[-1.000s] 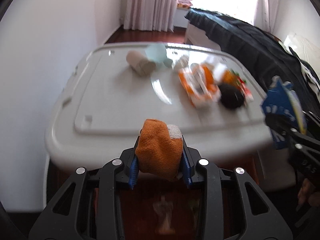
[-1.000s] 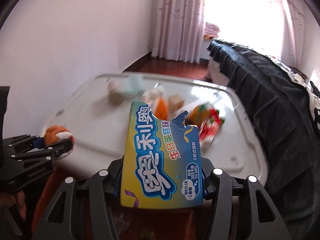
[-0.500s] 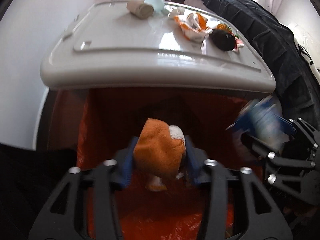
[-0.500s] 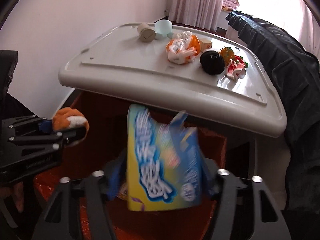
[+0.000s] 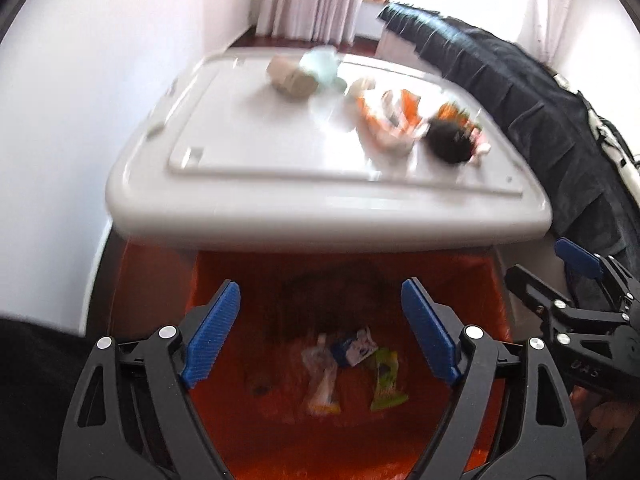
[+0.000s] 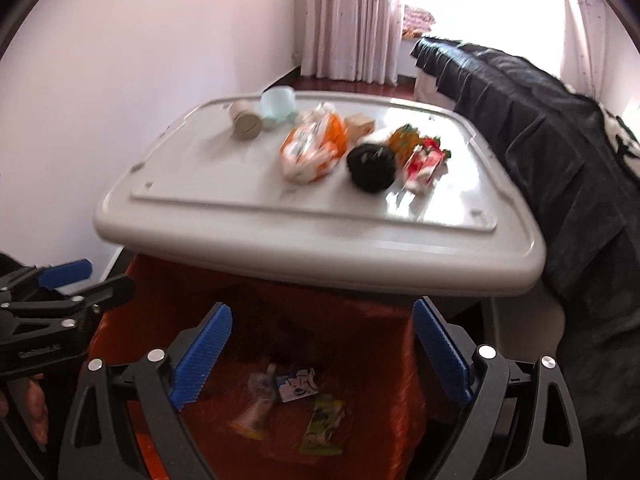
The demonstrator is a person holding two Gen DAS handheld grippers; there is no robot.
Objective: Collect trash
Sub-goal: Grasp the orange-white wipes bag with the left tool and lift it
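From the left wrist view, the left gripper [image 5: 320, 332] hung over the orange-lined bin [image 5: 452, 280], its jaws wide, opening further and with nothing between them. Wrappers [image 5: 352, 364] lay at the bottom of the bin, straight below the blue pads. The right gripper [image 5: 560, 276] showed at the right edge beside the bin rim. Beyond the bin stood the grey table [image 5: 280, 200], its near edge overhanging the opening; the view was blurred, so the things on it read only as blobs of colour.

From the right wrist view, the right gripper [image 6: 320, 348] was also above the bin, jaws wide, opening, and empty. On the table remained an orange-and-white bag [image 6: 312, 152], a black round thing [image 6: 372, 166], a red-and-white packet [image 6: 424, 162], a cardboard tube [image 6: 246, 122] and a pale green cup [image 6: 278, 106]. To release well, I judge each gripper should stay over the opening, clear of the table's overhang, before heading back. A white wall stood on the left, curtains [image 6: 352, 20] behind, and a dark-covered bed [image 6: 560, 128] on the right.
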